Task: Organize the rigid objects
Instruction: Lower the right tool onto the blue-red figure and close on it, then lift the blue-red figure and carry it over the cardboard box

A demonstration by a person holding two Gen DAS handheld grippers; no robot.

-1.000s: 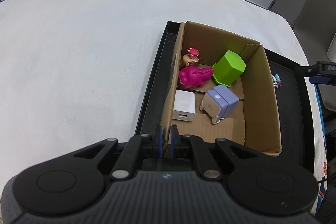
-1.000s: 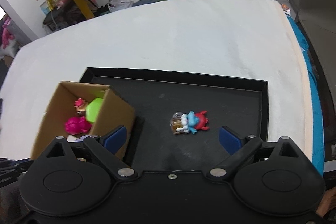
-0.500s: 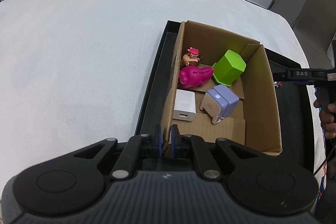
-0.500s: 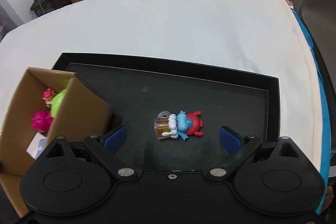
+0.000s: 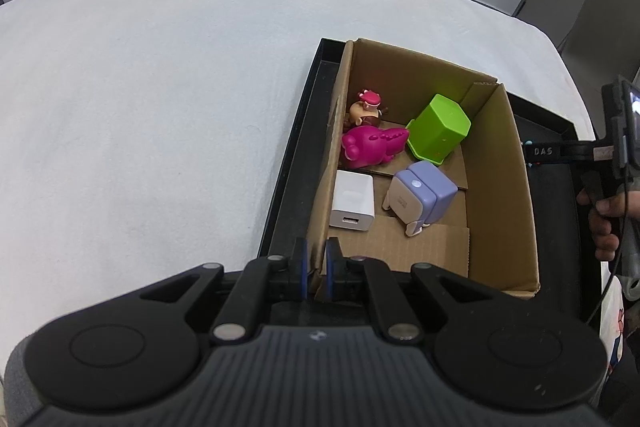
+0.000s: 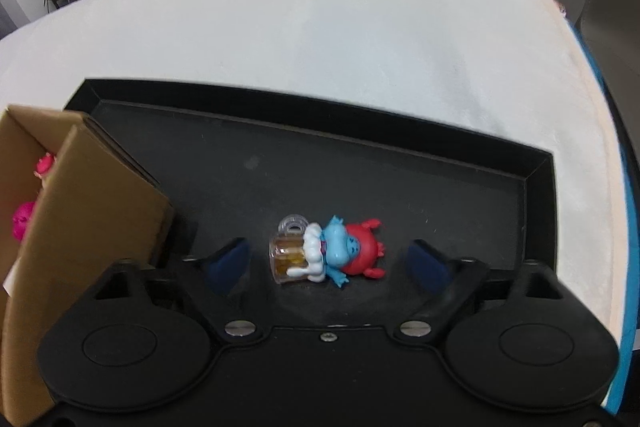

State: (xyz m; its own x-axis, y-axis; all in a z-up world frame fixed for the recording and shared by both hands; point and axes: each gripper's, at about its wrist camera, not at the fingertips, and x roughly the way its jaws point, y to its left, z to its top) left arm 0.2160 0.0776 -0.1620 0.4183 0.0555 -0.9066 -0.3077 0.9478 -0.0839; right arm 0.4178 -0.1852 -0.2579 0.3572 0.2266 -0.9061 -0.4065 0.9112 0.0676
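The right hand-held gripper (image 6: 328, 261) is spread wide around the toy figure (image 6: 328, 253) in the black tray (image 6: 538, 167). Centre it, then close gently. The left hand-held gripper (image 5: 316, 269) pinches the cardboard box (image 5: 516, 187) wall

A big table with a soft white cloth (image 5: 152, 99) fills most of the room in front of us. One thing sits right on the cloth: a flat black tray (image 6: 536, 171) with low walls, near the right side of the table. The cloth goes all the way around it. Inside the tray stands a brown cardboard box (image 5: 500, 187), pushed to the tray's left end. A small blue and red toy (image 6: 340, 251) lies on the tray floor beside the box.
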